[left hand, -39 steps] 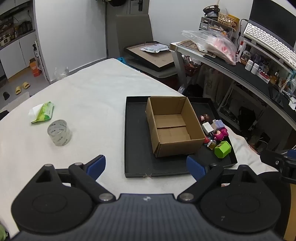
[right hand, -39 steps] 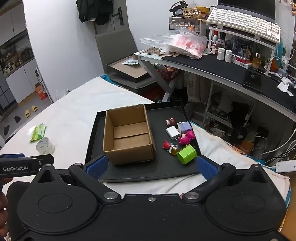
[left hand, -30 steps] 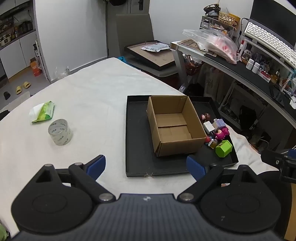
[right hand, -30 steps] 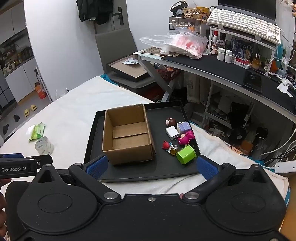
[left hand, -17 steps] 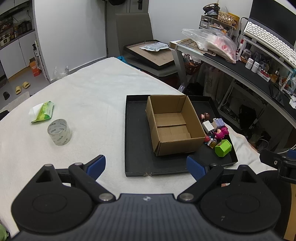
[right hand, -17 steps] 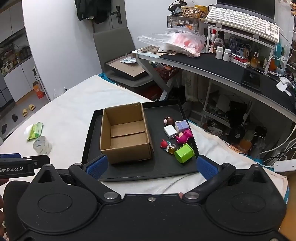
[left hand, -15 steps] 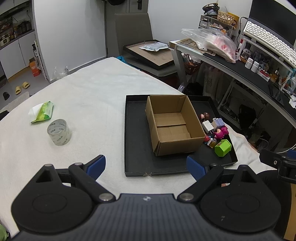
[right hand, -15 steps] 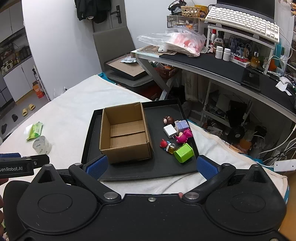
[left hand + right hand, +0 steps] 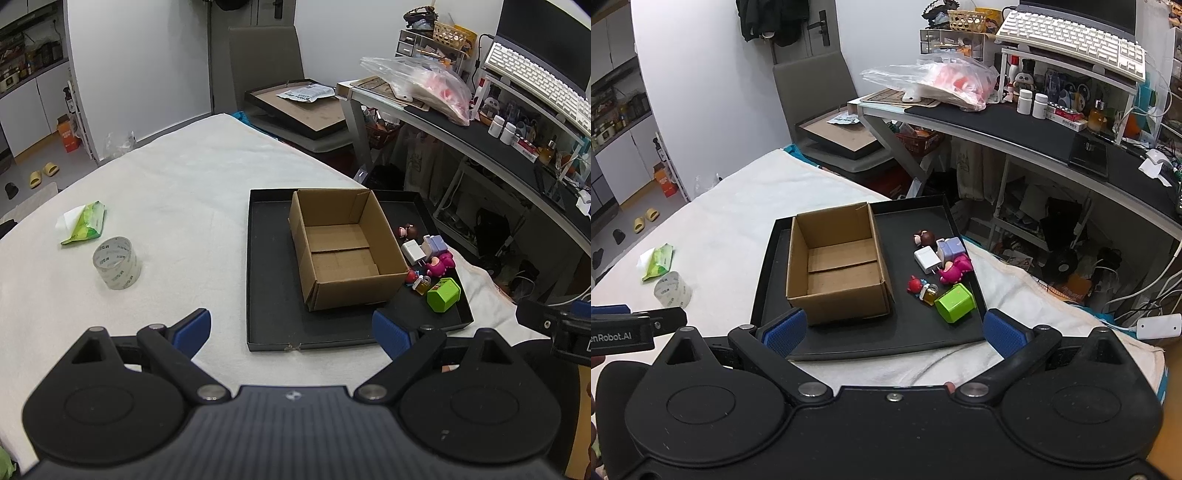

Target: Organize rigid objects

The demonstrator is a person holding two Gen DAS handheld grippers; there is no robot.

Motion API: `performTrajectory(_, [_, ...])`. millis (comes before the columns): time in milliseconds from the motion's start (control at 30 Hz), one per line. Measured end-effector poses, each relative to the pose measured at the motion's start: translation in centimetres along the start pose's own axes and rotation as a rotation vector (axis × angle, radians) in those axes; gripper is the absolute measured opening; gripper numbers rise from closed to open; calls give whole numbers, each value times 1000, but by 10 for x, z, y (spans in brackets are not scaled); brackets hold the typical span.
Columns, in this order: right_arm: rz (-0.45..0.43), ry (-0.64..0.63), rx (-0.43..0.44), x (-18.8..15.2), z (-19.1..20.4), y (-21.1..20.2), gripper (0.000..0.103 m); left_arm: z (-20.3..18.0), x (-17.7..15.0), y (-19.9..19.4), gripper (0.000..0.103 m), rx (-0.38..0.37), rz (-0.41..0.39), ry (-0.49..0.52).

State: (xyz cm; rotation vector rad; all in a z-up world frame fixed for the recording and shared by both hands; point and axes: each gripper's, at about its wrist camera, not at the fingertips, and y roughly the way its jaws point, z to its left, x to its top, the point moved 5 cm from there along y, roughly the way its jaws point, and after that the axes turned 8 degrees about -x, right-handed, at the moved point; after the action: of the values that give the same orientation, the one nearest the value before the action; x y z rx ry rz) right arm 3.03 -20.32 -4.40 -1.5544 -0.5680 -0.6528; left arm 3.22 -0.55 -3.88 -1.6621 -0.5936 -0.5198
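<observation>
Hovering: L gripper [image 9: 291,330] & R gripper [image 9: 894,330] | jaws wide | facing tray [image 9: 886,343]

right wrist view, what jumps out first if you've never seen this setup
An open, empty cardboard box stands on the left part of a black tray on the white-covered table. To its right on the tray lies a cluster of small toys, the bright green block nearest the camera. Both grippers are open and hold nothing: the right gripper, the left gripper.
</observation>
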Motion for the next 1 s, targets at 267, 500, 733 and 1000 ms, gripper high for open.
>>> performTrajectory(267, [2, -1, -10, -1, 0, 1, 103, 2, -2, 2, 93, -2, 6, -2])
performTrajectory(500, [7, 4, -8, -1, -2, 3, 103, 1, -3, 4, 93, -2, 9, -1])
performTrajectory(733, [11, 6, -12, -2, -1, 4, 103, 0, -4, 5, 93, -2, 14, -1])
performTrajectory(1000, [6, 6, -27, -3, -3, 6, 103, 1, -5, 7, 93, 3, 18, 1])
